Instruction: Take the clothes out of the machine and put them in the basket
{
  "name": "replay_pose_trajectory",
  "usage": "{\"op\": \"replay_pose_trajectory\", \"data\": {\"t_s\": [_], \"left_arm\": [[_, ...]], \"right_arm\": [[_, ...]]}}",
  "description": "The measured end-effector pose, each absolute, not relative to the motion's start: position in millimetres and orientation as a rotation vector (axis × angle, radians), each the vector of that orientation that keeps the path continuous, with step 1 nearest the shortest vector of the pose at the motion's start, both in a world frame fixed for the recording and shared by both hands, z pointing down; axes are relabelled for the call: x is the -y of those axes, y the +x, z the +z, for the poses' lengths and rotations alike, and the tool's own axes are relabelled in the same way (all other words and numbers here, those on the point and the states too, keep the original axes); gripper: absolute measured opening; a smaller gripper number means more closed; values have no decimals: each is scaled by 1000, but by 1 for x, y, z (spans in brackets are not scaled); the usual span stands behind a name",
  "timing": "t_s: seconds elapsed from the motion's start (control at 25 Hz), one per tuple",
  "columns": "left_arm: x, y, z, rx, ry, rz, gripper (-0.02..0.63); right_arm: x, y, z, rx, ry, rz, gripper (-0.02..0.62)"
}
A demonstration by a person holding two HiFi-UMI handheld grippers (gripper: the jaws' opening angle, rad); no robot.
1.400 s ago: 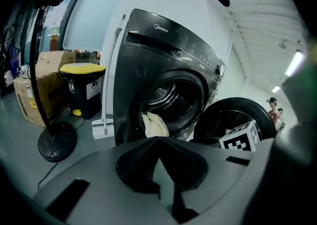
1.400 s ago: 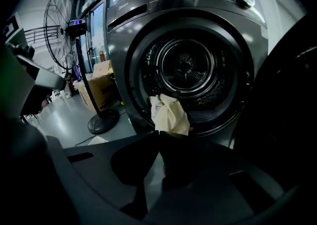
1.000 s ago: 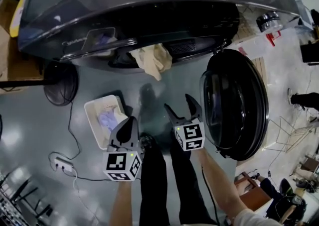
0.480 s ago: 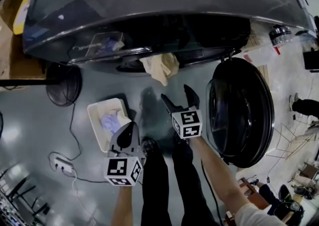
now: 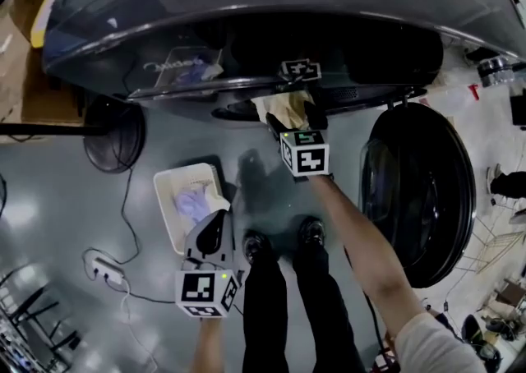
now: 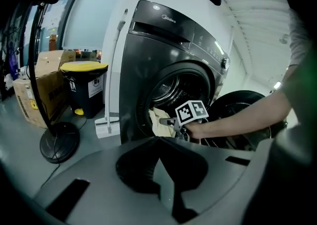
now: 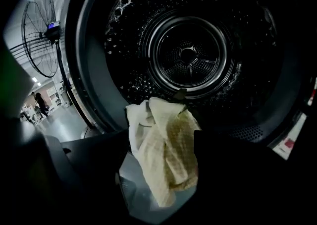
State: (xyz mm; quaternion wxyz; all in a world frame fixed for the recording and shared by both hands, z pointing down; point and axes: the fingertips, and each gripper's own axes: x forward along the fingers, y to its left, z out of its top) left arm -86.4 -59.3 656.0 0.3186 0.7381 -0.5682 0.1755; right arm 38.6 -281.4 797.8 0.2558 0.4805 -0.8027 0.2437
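Observation:
A cream cloth (image 5: pixel 283 107) hangs out of the drum mouth of the dark washing machine (image 5: pixel 246 2). My right gripper (image 5: pixel 293 119) is at that mouth. Its jaws have just been opening and stand open on either side of the cloth (image 7: pixel 163 159), not pressing on it. The right gripper view (image 7: pixel 161 136) looks past the cloth into the dark drum (image 7: pixel 190 55). My left gripper (image 5: pixel 215 223) hangs low beside the white basket (image 5: pixel 168 191), shut with nothing in it. A lavender garment (image 5: pixel 196 203) lies in the basket. The left gripper view (image 6: pixel 158 140) shows the right gripper (image 6: pixel 173 122) at the cloth (image 6: pixel 158 122).
The round machine door (image 5: pixel 419 191) stands open to the right. A fan's base (image 5: pixel 115 137) and a power strip with its cable (image 5: pixel 103 269) lie on the floor at the left. A yellow-lidded bin (image 6: pixel 84 85) and cardboard boxes (image 6: pixel 37 95) stand left of the machine. The person's shoes (image 5: pixel 255 244) are by the basket.
My right gripper has moved up the picture from above the floor to the drum mouth, and its jaws now flank the cream cloth. The left gripper has drifted a little lower, still shut.

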Motion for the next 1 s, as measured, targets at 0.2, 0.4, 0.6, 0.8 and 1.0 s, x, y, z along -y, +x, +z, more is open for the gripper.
{"op": "replay_pose_trajectory", "data": {"t_s": [0.2, 0.4, 0.6, 0.8, 1.0], "left_arm": [[49, -95, 668, 1501, 1919, 468, 18], [37, -100, 680, 1499, 1888, 474, 18], [30, -105, 685, 1504, 1875, 472, 18], [31, -109, 682, 1524, 1863, 463, 18], [31, -109, 682, 1529, 1865, 466, 18]], "right_arm": [[303, 31, 817, 2130, 1305, 674, 402], [310, 25, 841, 2057, 1258, 661, 402], [311, 30, 851, 2024, 1242, 645, 399], [309, 44, 856, 1923, 1242, 528, 225], [311, 45, 853, 1925, 1196, 523, 110]]}}
